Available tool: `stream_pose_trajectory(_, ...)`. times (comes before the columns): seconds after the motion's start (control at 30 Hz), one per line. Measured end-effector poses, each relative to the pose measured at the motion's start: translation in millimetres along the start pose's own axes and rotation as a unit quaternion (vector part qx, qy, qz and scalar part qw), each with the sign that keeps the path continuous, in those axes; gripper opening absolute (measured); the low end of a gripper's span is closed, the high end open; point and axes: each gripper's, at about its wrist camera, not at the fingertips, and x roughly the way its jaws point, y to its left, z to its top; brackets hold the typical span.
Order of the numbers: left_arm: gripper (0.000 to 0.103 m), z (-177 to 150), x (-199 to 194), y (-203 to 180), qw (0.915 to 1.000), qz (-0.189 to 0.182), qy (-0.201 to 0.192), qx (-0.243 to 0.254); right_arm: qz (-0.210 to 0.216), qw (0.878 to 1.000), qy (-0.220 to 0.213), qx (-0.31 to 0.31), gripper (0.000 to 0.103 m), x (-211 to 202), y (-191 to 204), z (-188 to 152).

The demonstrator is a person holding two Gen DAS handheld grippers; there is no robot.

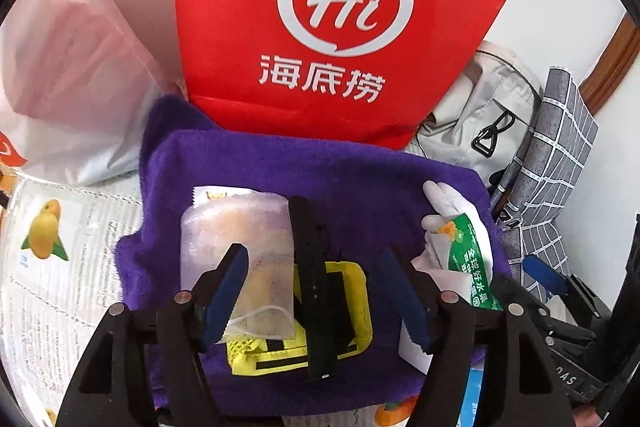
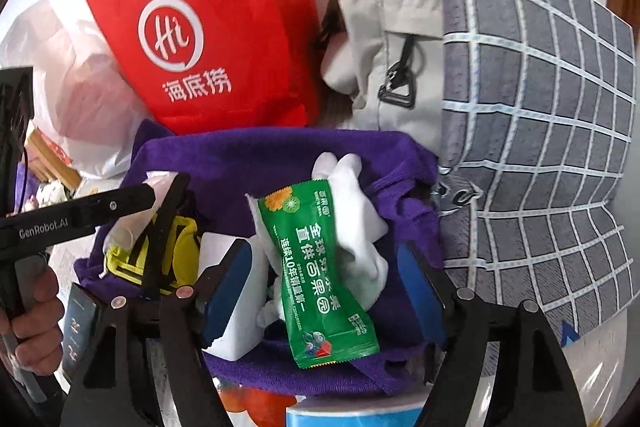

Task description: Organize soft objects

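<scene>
A purple towel point(image 1: 360, 179) lies spread with small items on it. In the left wrist view my left gripper point(image 1: 312, 251) is open, a little above a black strap point(image 1: 310, 239) and a yellow mesh piece point(image 1: 356, 291). A translucent pouch point(image 1: 236, 227) lies by its left finger. In the right wrist view my right gripper point(image 2: 322, 247) is open over a green snack packet point(image 2: 316, 267), which rests on a white glove-like cloth point(image 2: 360, 219) and a flat white packet point(image 2: 248, 307). Nothing is pinched in either gripper.
A red bag point(image 1: 320, 7) stands behind the towel, a white plastic bag point(image 1: 72, 67) to its left. A beige backpack point(image 2: 392, 67) and grey checked cloth point(image 2: 540, 107) crowd the right. Newspaper point(image 1: 60, 267) covers the surface. A hand point(image 2: 32, 307) holds the left gripper's handle.
</scene>
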Motion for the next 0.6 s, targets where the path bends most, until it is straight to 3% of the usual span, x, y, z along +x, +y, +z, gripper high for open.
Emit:
stream_pose_trajectory(0.17,0.075,-3,-15,-12,0.9988,0.041,-0.01,0.025,-0.023,1.0,-0.011,0.004,0.075,-15,-1,3)
stream_pose_trajectory(0.3,0.086,-7,-27,-20,0.998,0.056,-0.011,0.029,-0.003,1.0,-0.008,0.005,0.075,-29,1,6)
stream_pose_trajectory(0.4,0.087,-15,-42,-25,0.9961,0.081,-0.015,0.033,-0.008,1.0,-0.011,0.004,0.075,-42,6,5)
stream_pose_trajectory(0.5,0.091,-28,-60,-26,0.9956,0.085,-0.012,0.035,-0.037,0.999,-0.021,-0.012,0.096,-59,15,-3)
stream_pose_trajectory(0.6,0.091,-43,-81,-24,0.9955,0.086,-0.013,0.037,-0.053,0.998,-0.029,-0.018,0.097,-77,22,-13)
